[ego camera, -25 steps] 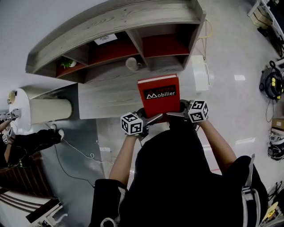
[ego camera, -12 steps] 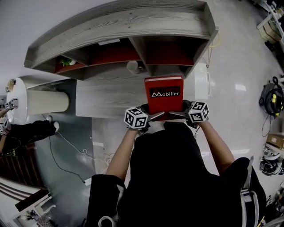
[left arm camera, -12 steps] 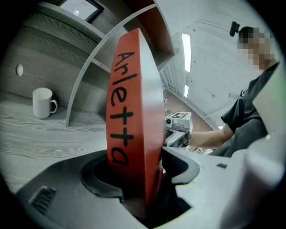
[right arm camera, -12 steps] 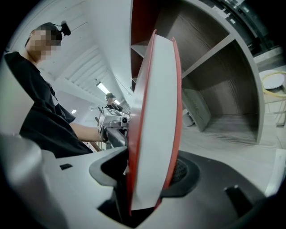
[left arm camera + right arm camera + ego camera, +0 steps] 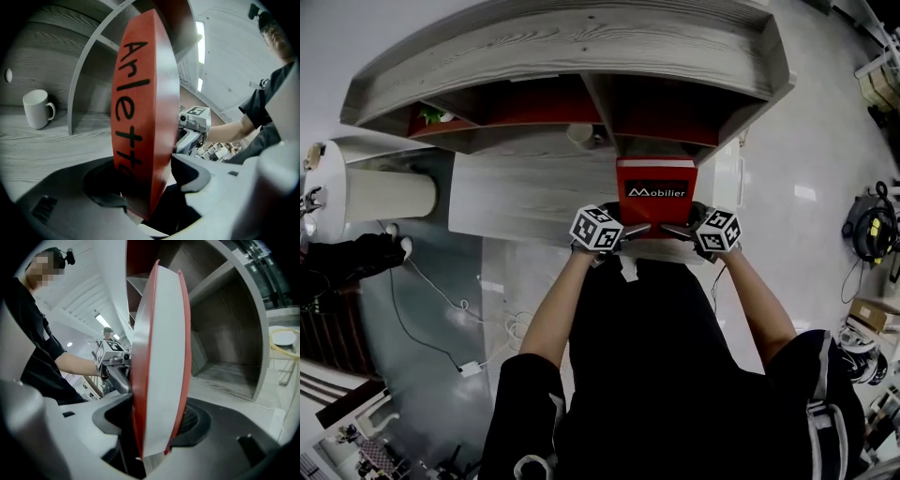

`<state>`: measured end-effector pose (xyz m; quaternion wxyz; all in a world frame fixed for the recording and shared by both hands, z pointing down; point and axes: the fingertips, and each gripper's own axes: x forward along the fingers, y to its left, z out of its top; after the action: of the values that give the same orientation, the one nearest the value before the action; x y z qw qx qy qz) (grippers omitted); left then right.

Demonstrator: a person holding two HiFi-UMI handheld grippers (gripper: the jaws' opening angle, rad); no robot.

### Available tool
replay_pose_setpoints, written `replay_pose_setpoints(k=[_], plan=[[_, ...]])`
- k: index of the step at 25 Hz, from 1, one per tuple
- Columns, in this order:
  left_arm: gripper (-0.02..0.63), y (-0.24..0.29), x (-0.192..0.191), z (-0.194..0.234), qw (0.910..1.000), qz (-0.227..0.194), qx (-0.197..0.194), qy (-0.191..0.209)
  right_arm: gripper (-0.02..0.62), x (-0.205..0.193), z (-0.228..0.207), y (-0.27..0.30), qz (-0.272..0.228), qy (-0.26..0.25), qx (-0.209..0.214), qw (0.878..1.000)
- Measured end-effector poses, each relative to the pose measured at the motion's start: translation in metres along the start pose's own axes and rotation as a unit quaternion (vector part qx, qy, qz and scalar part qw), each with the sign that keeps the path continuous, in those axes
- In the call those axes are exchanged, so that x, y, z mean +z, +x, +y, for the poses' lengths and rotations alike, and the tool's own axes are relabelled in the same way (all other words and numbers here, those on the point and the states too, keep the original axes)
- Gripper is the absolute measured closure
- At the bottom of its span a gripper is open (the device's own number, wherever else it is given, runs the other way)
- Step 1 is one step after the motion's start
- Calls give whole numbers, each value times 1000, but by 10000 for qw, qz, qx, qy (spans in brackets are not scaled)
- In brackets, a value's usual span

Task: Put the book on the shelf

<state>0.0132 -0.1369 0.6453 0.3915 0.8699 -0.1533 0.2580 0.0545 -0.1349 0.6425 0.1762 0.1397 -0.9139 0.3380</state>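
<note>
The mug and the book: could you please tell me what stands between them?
An upright divider stands between mug and book, as the left gripper view shows.

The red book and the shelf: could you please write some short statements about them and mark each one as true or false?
1. The red book shows the word "Mobilier" on its cover. True.
2. A white mug stands upright on the wooden shelf, left of the book. True.
3. Only one gripper has the book between its jaws. False: the book is between the jaws of the left gripper and of the right gripper. Both pairs of jaws have just been opening.
4. The spine of the book is blue. False: it is red with black letters.
</note>
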Motion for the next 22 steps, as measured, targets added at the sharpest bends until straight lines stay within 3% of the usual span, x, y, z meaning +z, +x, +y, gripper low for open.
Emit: replay_pose_setpoints(k=[8, 22], plan=[[305, 19, 14, 39, 9999, 77, 62, 23, 341, 5, -42, 11, 246, -10, -420, 9988], [300, 36, 20, 94, 9980, 420, 427, 203, 318, 2, -97, 41, 560, -92, -767, 9954]])
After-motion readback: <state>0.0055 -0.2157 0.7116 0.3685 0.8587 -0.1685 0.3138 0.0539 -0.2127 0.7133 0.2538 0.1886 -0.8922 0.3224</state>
